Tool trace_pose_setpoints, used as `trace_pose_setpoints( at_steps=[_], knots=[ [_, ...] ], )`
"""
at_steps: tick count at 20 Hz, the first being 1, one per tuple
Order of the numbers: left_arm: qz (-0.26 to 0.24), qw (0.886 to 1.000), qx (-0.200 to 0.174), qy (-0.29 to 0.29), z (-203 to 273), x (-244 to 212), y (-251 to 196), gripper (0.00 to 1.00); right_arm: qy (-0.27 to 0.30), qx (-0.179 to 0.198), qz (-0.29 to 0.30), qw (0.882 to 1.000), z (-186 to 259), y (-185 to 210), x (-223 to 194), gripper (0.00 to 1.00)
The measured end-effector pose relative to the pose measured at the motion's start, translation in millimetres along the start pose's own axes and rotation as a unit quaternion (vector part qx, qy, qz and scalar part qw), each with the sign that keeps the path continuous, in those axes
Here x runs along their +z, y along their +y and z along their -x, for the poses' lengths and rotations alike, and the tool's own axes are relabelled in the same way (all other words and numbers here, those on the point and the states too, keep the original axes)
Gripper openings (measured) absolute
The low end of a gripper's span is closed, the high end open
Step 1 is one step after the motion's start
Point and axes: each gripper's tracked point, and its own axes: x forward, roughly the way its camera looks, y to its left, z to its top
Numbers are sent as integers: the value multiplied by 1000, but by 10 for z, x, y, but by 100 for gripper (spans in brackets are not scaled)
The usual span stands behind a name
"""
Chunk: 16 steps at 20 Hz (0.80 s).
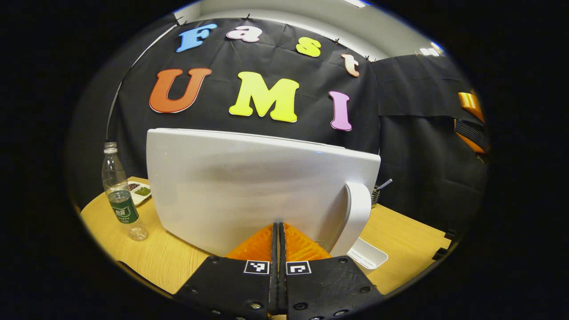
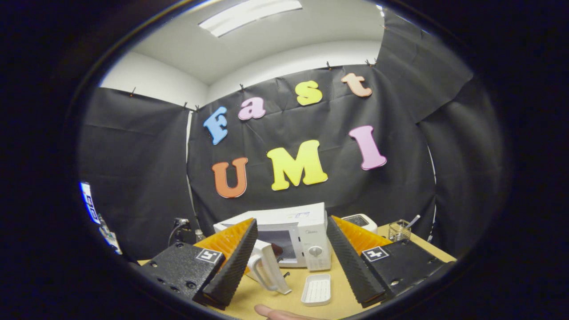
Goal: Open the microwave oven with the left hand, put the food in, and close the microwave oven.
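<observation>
Two tongs are at work: the left tongs (image 1: 278,240) have their fingers pressed together with nothing between them, their tips at or against the outer face of the microwave door (image 1: 249,186), just beside its handle (image 1: 355,218); whether they actually touch is hard to tell. The right tongs (image 2: 291,253) hang wide apart and empty, well back from the microwave (image 2: 295,238) on the wooden counter (image 1: 169,258). From the right gripper view the door stands swung out toward the camera, so the opening step looks under way or done. To do it well, I would push or pull along the door's arc near the handle edge, without sliding off the smooth panel, until the cavity is fully clear. A small white tray (image 2: 316,290) lies on the counter in front of the oven; whether it holds the food is unclear. The oven is white and boxy, with a dark window, a round dial and a curved white handle.
</observation>
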Motion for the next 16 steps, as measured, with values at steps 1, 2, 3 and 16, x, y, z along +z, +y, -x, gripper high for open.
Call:
trace_pose_setpoints(
  at_steps=[1, 2, 3, 16],
  knots=[
    [-3, 1000, 1, 3, -92, 7, -18, 0, 0, -4, 3, 1000, 1, -58, -1, 99],
    [-5, 1000, 2, 2, -183, 25, -52, 0, 0, -8, 6, 1000, -12, -118, -10, 99],
    [-4, 1000, 1, 3, -275, 37, -83, 0, -1, -11, 7, 1000, -13, -170, -3, 99],
    [-3, 999, 41, 4, -1142, 206, -281, 0, -6, -16, -16, 1000, -79, -759, -8, 99]
  ],
)
